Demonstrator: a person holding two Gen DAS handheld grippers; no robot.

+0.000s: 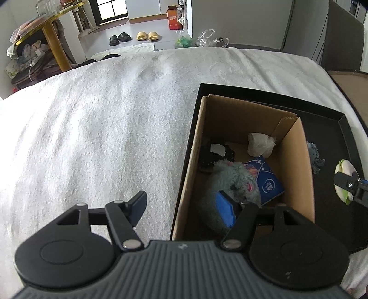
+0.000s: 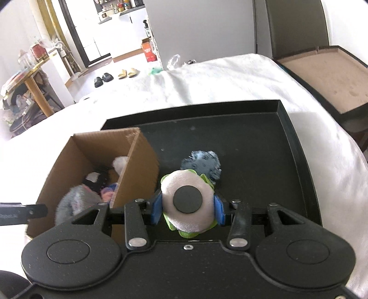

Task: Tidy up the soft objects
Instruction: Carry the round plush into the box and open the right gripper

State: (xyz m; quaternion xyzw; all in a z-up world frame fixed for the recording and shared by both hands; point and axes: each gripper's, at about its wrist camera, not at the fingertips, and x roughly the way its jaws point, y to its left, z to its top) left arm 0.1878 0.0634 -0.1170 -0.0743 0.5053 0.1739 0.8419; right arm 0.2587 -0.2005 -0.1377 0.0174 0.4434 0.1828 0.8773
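A cardboard box (image 1: 200, 142) stands in a black tray (image 1: 322, 128) on a white blanket. In it lie a grey plush toy (image 1: 230, 179), a blue packet (image 1: 269, 181), a white wad (image 1: 261, 143) and a black item (image 1: 216, 154). My left gripper (image 1: 184, 207) is open, one finger outside the box wall, the other inside by the grey plush. My right gripper (image 2: 187, 207) is shut on a white-and-green plush with a black disc (image 2: 187, 202), held above the tray (image 2: 264, 147) beside the box (image 2: 138, 165). A blue fuzzy toy (image 2: 203, 163) lies on the tray.
The white blanket (image 1: 103, 126) spreads left of the tray. A brown-lined open case (image 2: 322, 76) sits at the right. A table with clutter (image 1: 46, 34), slippers (image 1: 134, 36) and an orange box (image 1: 174, 17) are on the far floor.
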